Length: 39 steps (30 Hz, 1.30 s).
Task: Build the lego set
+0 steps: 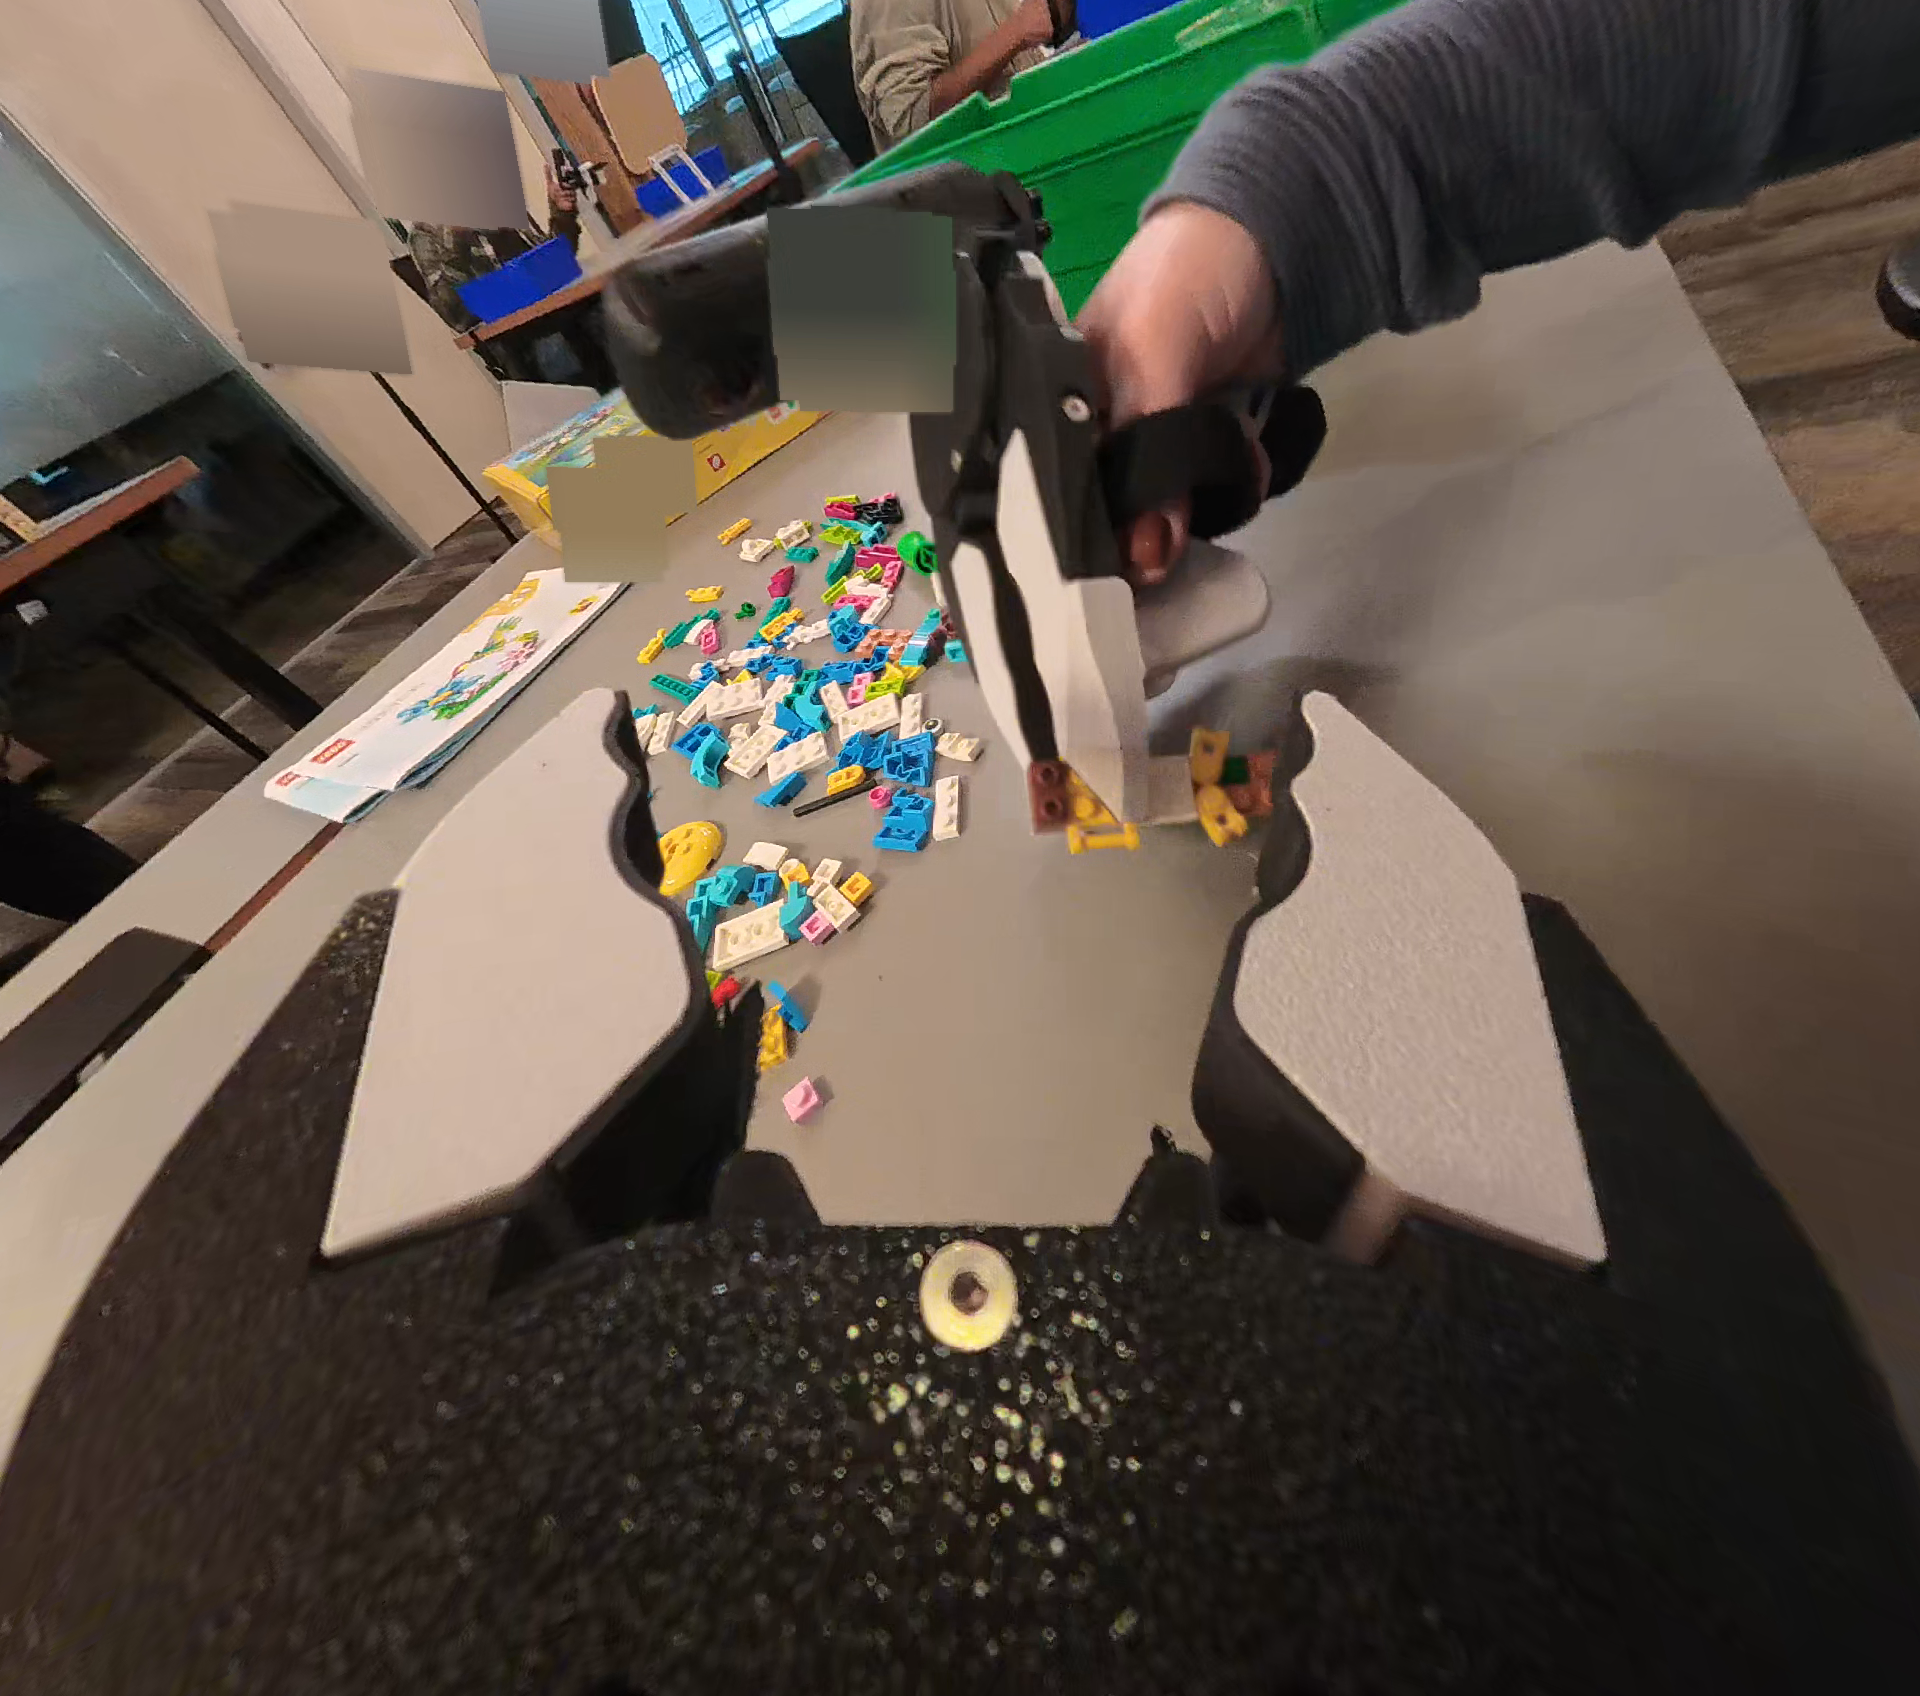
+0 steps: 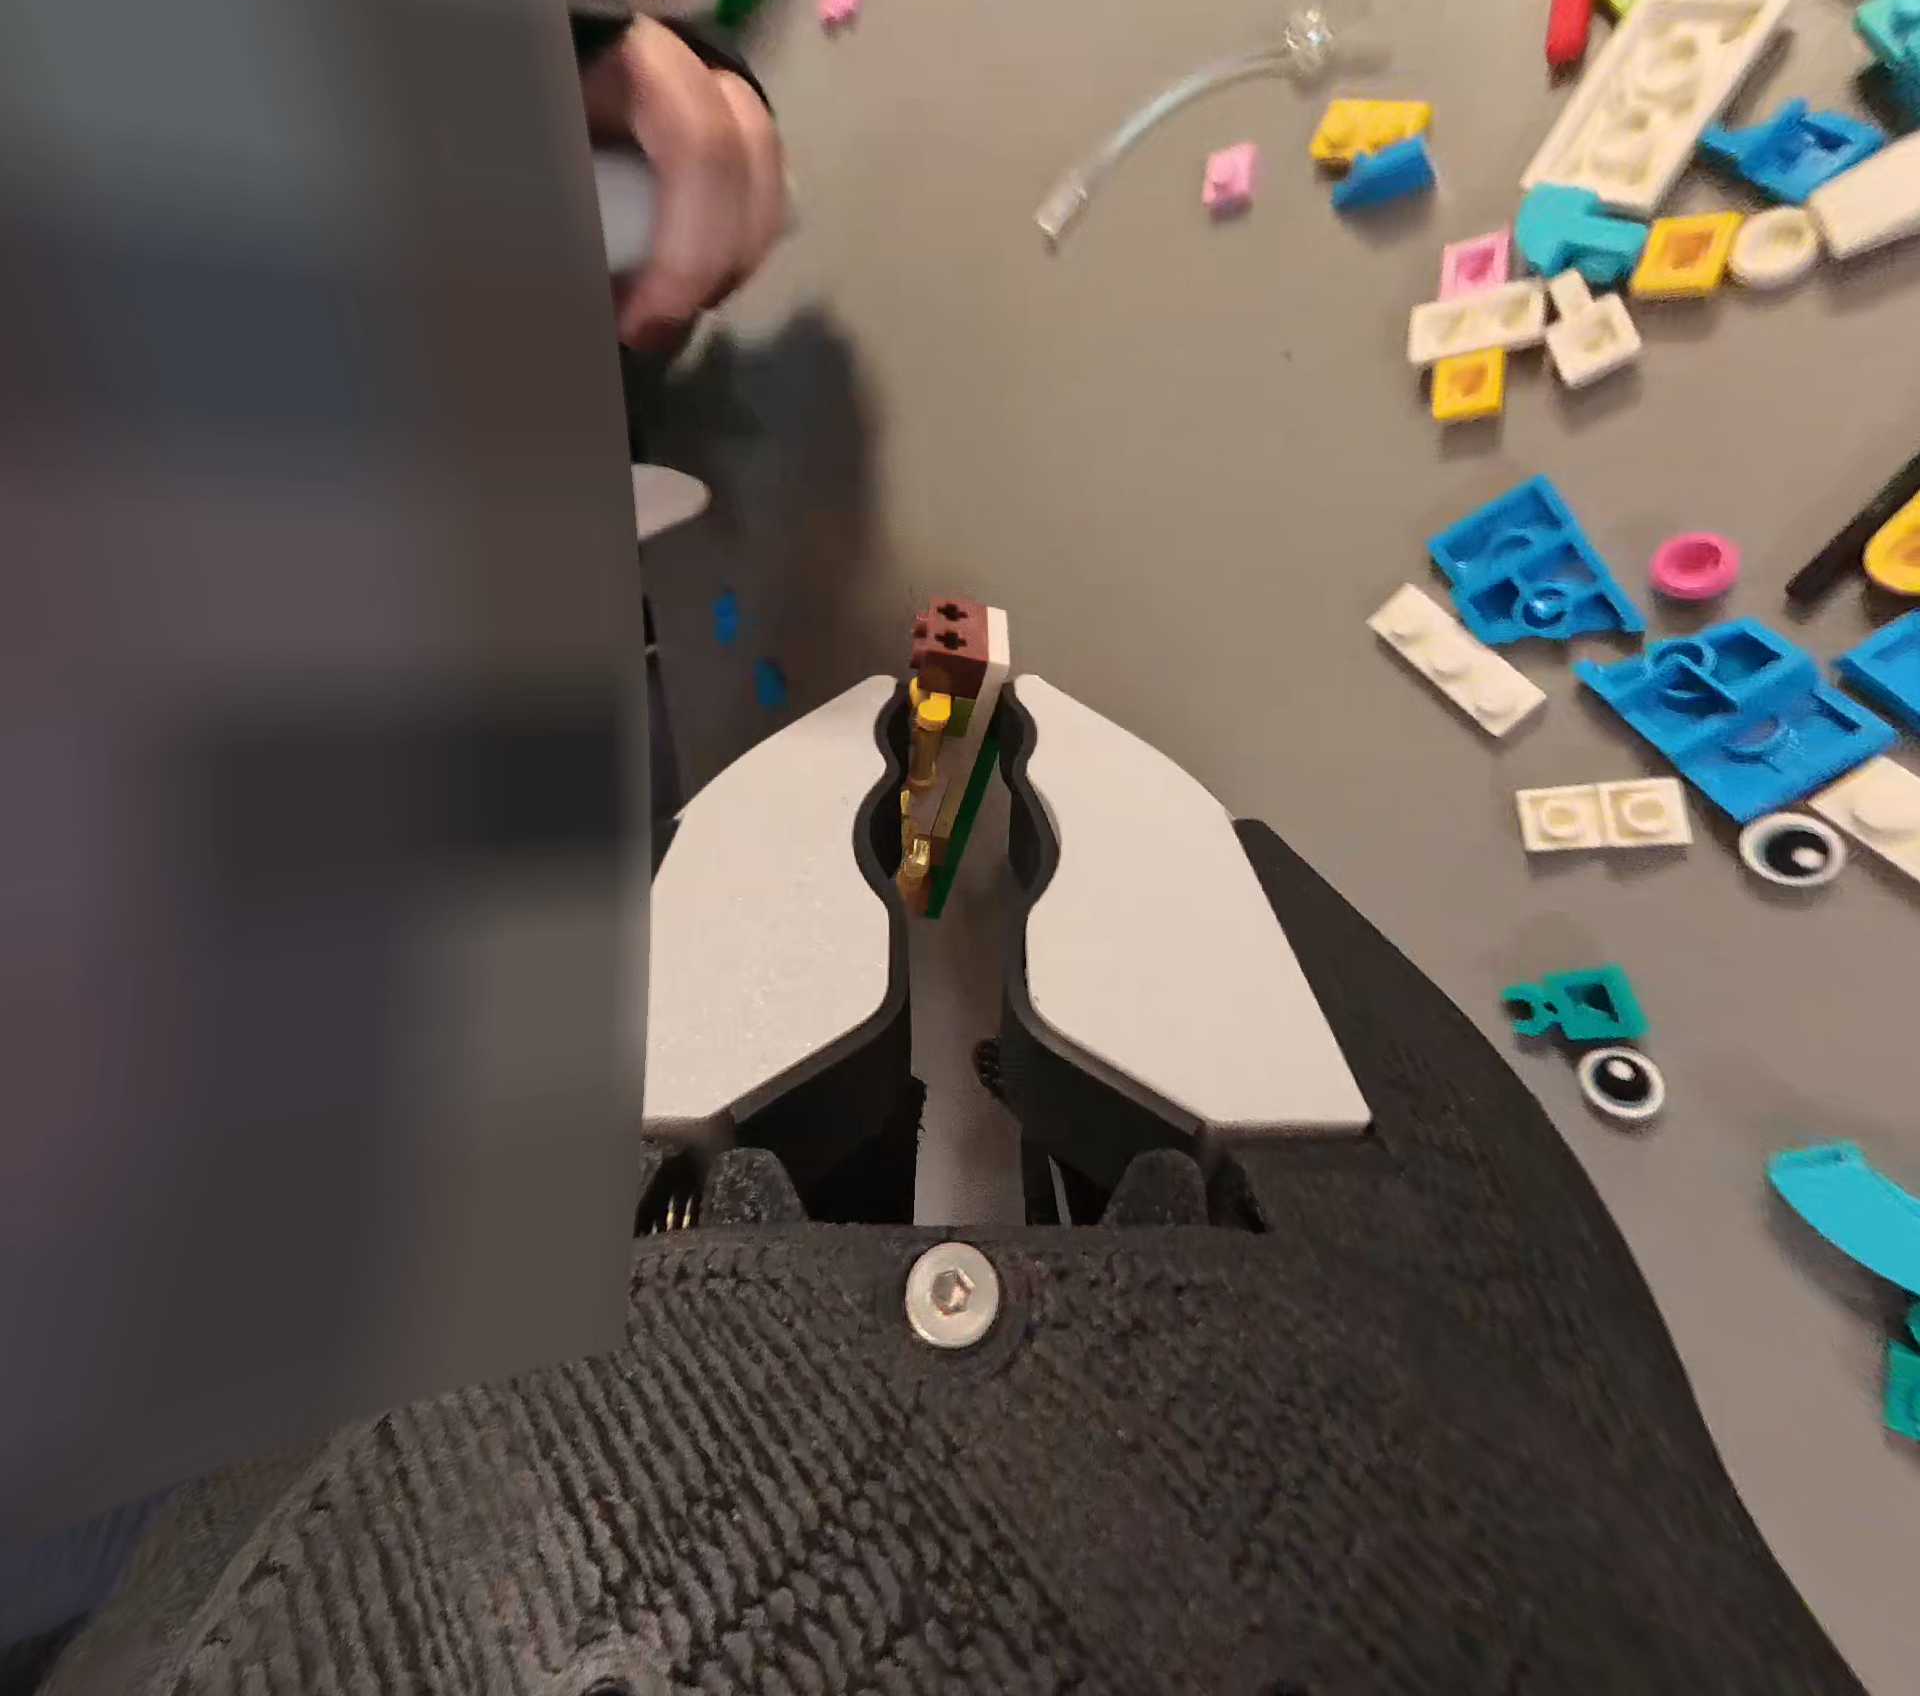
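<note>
My right gripper point(image 2: 956, 690) is shut on a small Lego assembly point(image 2: 951, 638) of brown, yellow, white and green bricks that sticks out past its fingertips. In the left wrist view the right gripper point(image 1: 1091, 799) points down at the grey table point(image 1: 1507, 711), with the assembly point(image 1: 1055, 794) at its tip just above the surface. My left gripper point(image 1: 961, 711) is open and empty, its fingers wide apart, above the near side of a pile of loose bricks point(image 1: 810, 711). The loose bricks also lie to the right in the right wrist view point(image 2: 1662, 296).
An instruction booklet point(image 1: 447, 701) and a yellow box point(image 1: 623, 451) lie at the table's left. A green bin point(image 1: 1122, 119) stands behind. A few yellow and brown bricks point(image 1: 1226, 789) sit by the right gripper. A pink brick point(image 1: 802, 1101) lies near. A hand point(image 2: 707, 192) shows top left.
</note>
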Motion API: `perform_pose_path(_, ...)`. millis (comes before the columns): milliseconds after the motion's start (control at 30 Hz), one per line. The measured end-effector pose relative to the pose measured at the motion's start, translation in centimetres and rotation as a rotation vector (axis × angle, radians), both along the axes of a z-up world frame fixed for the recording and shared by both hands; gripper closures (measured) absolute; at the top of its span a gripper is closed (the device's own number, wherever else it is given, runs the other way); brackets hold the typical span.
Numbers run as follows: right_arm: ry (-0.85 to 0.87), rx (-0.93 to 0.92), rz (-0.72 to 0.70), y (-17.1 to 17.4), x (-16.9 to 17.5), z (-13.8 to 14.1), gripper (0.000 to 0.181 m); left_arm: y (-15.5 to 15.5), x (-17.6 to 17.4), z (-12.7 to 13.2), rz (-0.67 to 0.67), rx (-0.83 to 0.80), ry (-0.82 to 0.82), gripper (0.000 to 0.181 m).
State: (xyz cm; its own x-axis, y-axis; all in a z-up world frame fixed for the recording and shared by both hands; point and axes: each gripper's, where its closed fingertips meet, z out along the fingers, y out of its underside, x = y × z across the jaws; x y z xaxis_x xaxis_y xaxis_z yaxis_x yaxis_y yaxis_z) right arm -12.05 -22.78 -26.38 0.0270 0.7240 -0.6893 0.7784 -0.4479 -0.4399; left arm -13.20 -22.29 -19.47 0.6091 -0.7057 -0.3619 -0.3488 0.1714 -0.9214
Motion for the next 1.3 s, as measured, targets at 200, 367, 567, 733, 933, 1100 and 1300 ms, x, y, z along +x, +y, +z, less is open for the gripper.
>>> perform_pose_path(200,-0.041,0.179,-0.044,1.7,0.5,-1.7,0.155,0.7,-1.2,0.2,0.043,-0.036,-0.083,0.07)
perform_pose_path(367,0.005,0.291,-0.122,3.4,0.9,-0.7,0.147,2.0,-2.7,-0.4,0.162,-0.016,-0.035,0.072)
perform_pose_path(567,0.433,0.79,-0.438,9.6,1.3,7.0,0.141,3.4,-5.1,-0.4,0.325,-0.004,-0.081,0.085)
perform_pose_path(733,0.678,1.171,-0.698,12.3,3.1,11.6,0.143,3.5,-5.2,-0.5,0.394,0.049,-0.03,0.099)
perform_pose_path(933,0.738,1.447,-0.71,11.9,4.0,11.0,0.159,3.1,-5.7,0.4,0.452,0.168,0.041,0.137)
perform_pose_path(1100,0.752,1.57,-0.645,11.3,4.3,10.0,0.181,1.1,-4.7,2.8,0.284,0.207,-0.165,0.181)
perform_pose_path(1300,0.773,1.54,-0.636,11.2,4.2,9.9,0.181,1.7,-5.9,2.3,0.371,0.216,-0.115,0.181)
